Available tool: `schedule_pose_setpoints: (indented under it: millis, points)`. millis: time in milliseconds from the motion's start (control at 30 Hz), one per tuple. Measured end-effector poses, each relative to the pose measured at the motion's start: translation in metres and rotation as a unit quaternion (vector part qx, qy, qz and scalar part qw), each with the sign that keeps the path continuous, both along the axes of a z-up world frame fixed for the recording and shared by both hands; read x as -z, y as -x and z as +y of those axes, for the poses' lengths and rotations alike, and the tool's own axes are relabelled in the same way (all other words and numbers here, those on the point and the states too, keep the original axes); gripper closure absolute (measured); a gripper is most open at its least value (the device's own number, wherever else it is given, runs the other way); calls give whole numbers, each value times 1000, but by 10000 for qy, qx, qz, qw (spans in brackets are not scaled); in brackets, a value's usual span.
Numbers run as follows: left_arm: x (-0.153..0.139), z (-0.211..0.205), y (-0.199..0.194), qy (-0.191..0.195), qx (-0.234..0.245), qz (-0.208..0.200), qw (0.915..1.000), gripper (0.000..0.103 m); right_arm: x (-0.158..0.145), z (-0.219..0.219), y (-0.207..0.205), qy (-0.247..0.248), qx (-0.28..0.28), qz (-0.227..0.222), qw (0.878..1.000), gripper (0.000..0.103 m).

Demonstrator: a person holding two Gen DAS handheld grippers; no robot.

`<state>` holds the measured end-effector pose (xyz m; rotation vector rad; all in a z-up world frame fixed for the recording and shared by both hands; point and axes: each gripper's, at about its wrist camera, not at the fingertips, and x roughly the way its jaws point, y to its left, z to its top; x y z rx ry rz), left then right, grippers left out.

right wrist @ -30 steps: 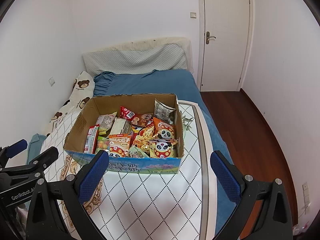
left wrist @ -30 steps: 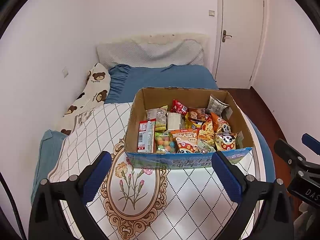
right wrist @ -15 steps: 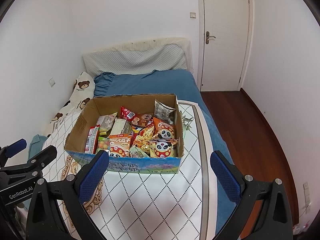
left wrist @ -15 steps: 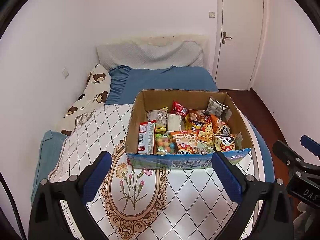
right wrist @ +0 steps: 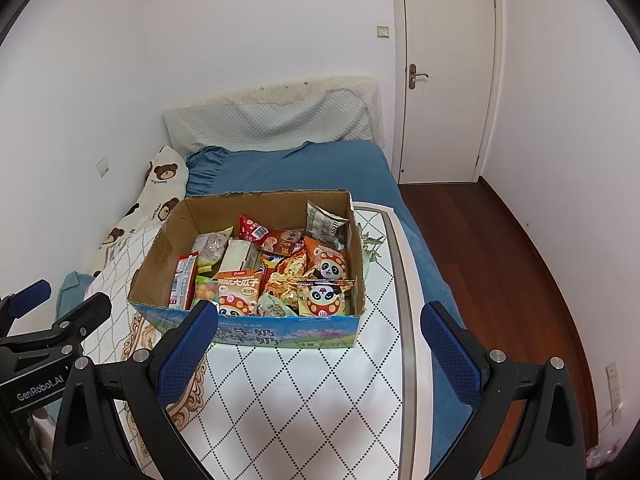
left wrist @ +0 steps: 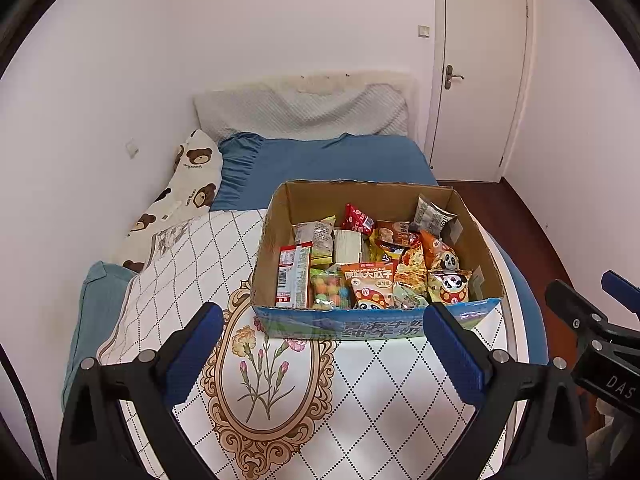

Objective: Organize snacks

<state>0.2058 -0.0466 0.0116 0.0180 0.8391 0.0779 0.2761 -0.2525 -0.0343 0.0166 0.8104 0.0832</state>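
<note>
Both tongs, left tongs point(left wrist: 322, 344) and right tongs point(right wrist: 318, 340), I hold wide and empty before the box point(left wrist: 376, 322) of snacks point(left wrist: 372, 256) mid-worktop point(left wrist: 360, 400), within easy reach.

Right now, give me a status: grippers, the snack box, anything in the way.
Left gripper open, empty. Right gripper open, empty. Snack packets all inside cardboard box on patterned table. Nothing between grippers and box.
</note>
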Motion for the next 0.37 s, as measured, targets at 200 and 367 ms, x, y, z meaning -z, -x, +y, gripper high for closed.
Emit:
schedule_pose_setpoints:
  millis: [200,367]
  points:
    - [-1,0,1,-13,-2,-24,10000,0,0,0,1,-1,9,4,10000,0]
    - [-4,0,2,-1,-30,-73,10000,0,-1,0,3,-9,-2,-10,10000,0]
